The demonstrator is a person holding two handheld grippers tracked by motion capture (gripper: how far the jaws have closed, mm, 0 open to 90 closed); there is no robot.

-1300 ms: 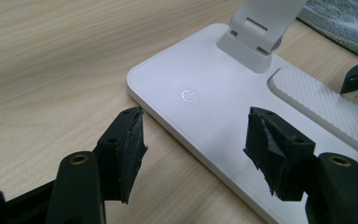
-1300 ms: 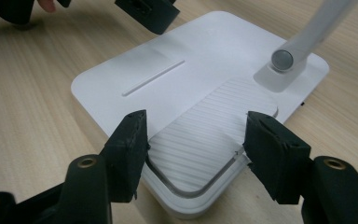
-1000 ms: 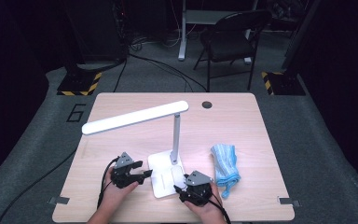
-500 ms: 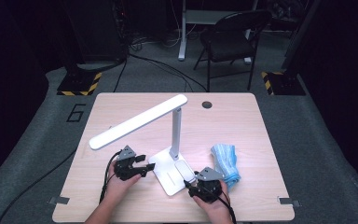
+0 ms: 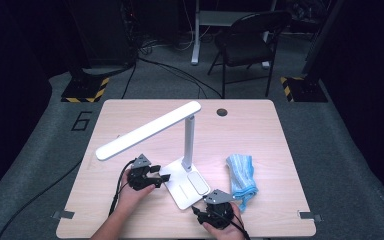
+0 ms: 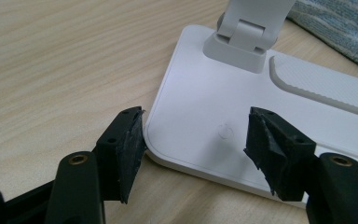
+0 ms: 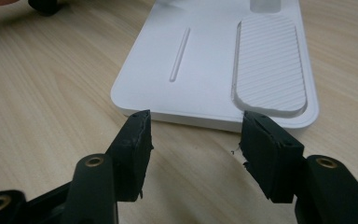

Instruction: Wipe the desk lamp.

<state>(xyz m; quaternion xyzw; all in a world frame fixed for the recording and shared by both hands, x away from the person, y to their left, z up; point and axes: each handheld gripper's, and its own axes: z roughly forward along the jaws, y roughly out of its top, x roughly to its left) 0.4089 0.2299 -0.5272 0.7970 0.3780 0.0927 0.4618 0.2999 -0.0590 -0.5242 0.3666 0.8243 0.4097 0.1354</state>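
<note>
— Two grippers, both with their jaws spread and nothing between the pads. Where do you have them?

— Your left gripper (image 5: 164, 177) sits at the near-left corner of the flat white plastic base (image 5: 187, 184) of the white desk lamp (image 5: 152, 131). In the left gripper view (image 6: 191, 140) one pad is just outside the base's rounded corner and the other hangs over its top, beside a small round mark — I cannot tell whether either pad touches.

— And the right one?

— Your right gripper (image 5: 203, 210) is at the near edge of that base, pointing towards it. In the right gripper view (image 7: 193, 135) the pads stand just short of the base's front edge, over bare light wood-grain table (image 5: 260, 130), with the ribbed oval pad (image 7: 269, 65) of the base straight ahead.

— Where does the lamp stand?

— Near the middle of the table, closer to your side — its post rises from the base's far end and the long flat head slants down to your left. A crumpled light-blue cloth (image 5: 242, 174) lies just to the right of the base, apart from it.
</note>
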